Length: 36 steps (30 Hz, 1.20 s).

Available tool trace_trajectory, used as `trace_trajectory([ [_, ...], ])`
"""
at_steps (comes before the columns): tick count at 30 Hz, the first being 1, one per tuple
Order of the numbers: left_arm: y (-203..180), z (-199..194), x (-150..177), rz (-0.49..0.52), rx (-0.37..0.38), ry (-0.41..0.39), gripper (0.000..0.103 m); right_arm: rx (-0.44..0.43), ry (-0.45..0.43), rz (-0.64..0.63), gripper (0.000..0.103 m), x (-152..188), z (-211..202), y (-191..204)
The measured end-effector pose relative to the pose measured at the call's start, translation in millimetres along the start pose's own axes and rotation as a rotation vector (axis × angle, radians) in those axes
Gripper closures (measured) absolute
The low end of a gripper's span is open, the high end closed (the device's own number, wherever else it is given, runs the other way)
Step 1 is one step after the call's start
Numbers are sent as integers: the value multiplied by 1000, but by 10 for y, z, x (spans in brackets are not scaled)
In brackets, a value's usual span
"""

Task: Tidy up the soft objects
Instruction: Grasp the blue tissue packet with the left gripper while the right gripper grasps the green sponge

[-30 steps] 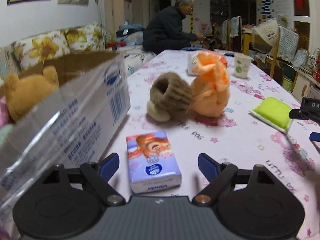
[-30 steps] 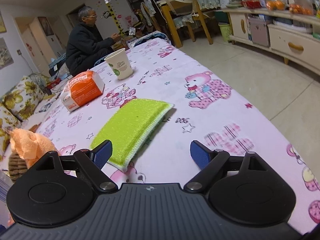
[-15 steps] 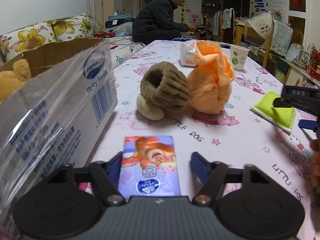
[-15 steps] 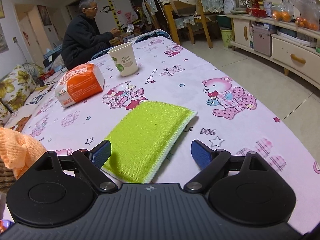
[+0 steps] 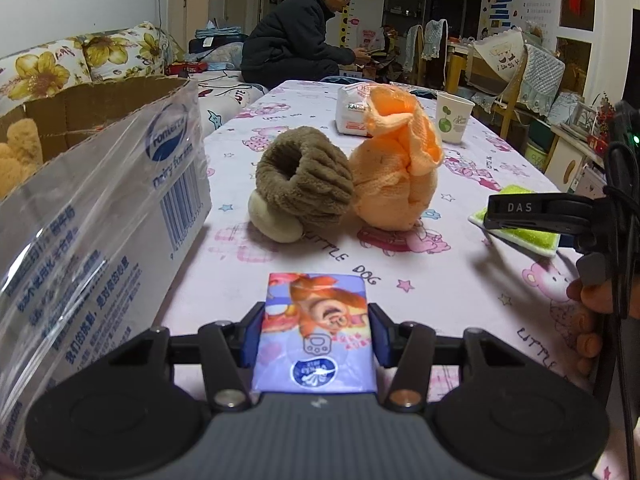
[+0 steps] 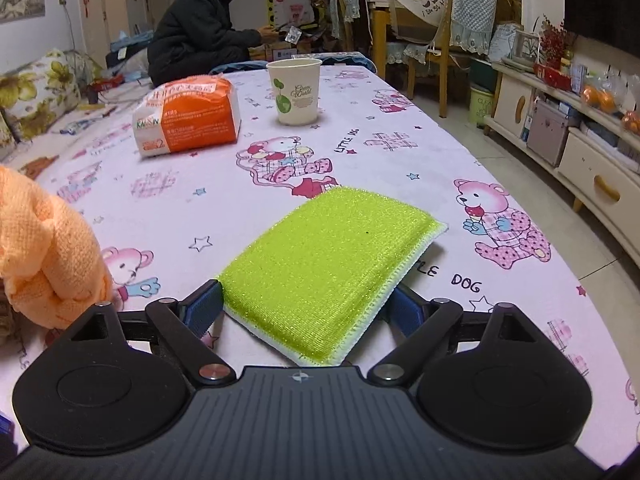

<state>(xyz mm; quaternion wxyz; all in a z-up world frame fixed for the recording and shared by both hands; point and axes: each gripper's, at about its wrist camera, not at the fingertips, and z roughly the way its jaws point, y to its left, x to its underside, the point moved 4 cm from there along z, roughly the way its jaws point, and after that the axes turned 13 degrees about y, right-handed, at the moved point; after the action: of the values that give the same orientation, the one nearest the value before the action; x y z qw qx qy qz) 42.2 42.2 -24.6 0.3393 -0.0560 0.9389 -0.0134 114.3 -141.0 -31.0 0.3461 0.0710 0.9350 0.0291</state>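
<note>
Left tool (image 5: 316, 338) is closing, now clenching the tissue pack (image 5: 316, 332) at lower centre, readying a lift; right tool (image 6: 308, 306) is straddling the green sponge (image 6: 332, 264), released.

place: a home living room | signs: flowery sofa (image 5: 80, 60), bear tablecloth (image 6: 360, 152), chairs (image 6: 420, 52), cupboard drawers (image 6: 592, 168)

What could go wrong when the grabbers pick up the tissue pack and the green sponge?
The left gripper has just been closing on the tissue pack; squeezing more might crush it. The right gripper straddles only the sponge's near corner, so the sponge could droop or slip out. Swinging toward the box might knock the brown sock.
</note>
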Motion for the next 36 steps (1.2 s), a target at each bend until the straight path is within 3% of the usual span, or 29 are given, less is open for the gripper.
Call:
trace_trajectory([
  [8,30,0,-17,-14,30,6,51,-47,-31,36,11,22,-56,-65],
  [21,8,-28,1,-34,90,14,51,-15,-85,-38,24,75,-220,-76],
  [36,-97,-265,-8,6,172,-95,52,-57,-130,-24,36,186,-531,-72],
])
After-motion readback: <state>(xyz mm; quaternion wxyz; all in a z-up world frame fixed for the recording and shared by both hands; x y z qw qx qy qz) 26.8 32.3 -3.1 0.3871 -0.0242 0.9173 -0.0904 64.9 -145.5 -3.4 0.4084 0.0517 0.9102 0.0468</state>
